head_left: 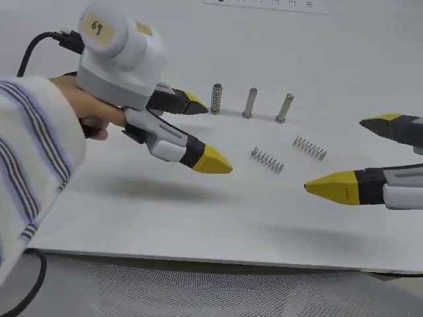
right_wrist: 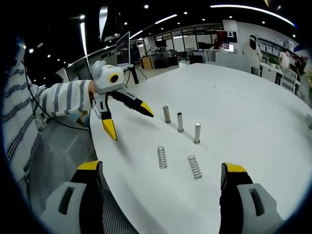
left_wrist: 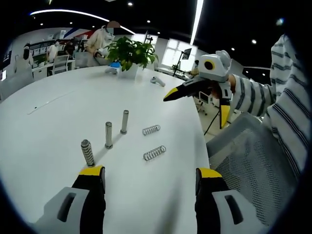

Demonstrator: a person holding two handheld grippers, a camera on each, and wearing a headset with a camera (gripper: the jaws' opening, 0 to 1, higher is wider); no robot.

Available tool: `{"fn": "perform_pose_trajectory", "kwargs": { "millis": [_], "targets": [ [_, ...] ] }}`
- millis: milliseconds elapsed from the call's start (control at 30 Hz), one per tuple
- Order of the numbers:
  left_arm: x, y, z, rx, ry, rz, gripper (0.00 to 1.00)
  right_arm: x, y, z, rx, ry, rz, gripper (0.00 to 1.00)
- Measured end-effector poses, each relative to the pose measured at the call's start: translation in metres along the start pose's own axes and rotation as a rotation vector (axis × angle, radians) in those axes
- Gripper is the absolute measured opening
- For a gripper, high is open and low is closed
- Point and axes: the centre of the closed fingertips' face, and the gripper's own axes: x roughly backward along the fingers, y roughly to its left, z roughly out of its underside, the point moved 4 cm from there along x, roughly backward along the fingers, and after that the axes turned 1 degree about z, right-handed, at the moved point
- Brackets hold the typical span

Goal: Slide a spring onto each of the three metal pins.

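Note:
Three metal pins stand in a row on the white table (head_left: 132, 211). The left pin (head_left: 216, 99) (left_wrist: 87, 152) (right_wrist: 166, 114) has a spring around it. The middle pin (head_left: 249, 103) (left_wrist: 108, 135) (right_wrist: 180, 122) and the right pin (head_left: 285, 107) (left_wrist: 125, 121) (right_wrist: 197, 133) are bare. Two loose springs lie flat in front of them, one nearer (head_left: 267, 160) (left_wrist: 154, 152) (right_wrist: 162, 157) and one to its right (head_left: 309, 148) (left_wrist: 151, 129) (right_wrist: 194, 166). My left gripper (head_left: 211, 137) (left_wrist: 151, 171) is open, its upper tip close beside the sprung pin. My right gripper (head_left: 335, 155) (right_wrist: 162, 167) hangs open and empty, right of the springs.
The table's front edge (head_left: 198, 261) runs close to me, with a mesh chair (head_left: 198, 290) (left_wrist: 243, 161) below it. A potted plant (left_wrist: 129, 53) stands at the table's far end, with people and desks beyond. A black cable (head_left: 33, 46) trails from the left gripper.

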Motion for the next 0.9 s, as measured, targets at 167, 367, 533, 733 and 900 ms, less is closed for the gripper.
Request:
{"fn": "perform_pose_trajectory", "kwargs": {
  "millis": [167,367,533,733,900],
  "targets": [
    [-0.009,-0.004,-0.004,-0.015,0.005,0.021,0.71,0.002,0.0,0.005,-0.009,0.006,0.003,0.99],
    [-0.019,-0.006,-0.006,-0.047,0.024,0.042,0.63,0.004,-0.001,0.008,-0.019,0.012,0.015,0.99],
    [-0.033,-0.011,-0.007,-0.063,0.044,0.057,0.63,0.005,-0.001,0.009,-0.019,0.016,0.017,0.99],
    [-0.04,-0.007,-0.005,-0.059,0.06,0.073,0.59,0.004,-0.001,0.011,-0.021,0.019,0.018,0.99],
    [-0.049,-0.005,-0.007,-0.07,0.062,0.092,0.56,0.004,0.0,0.015,-0.035,0.032,0.015,0.99]
  ]
}}
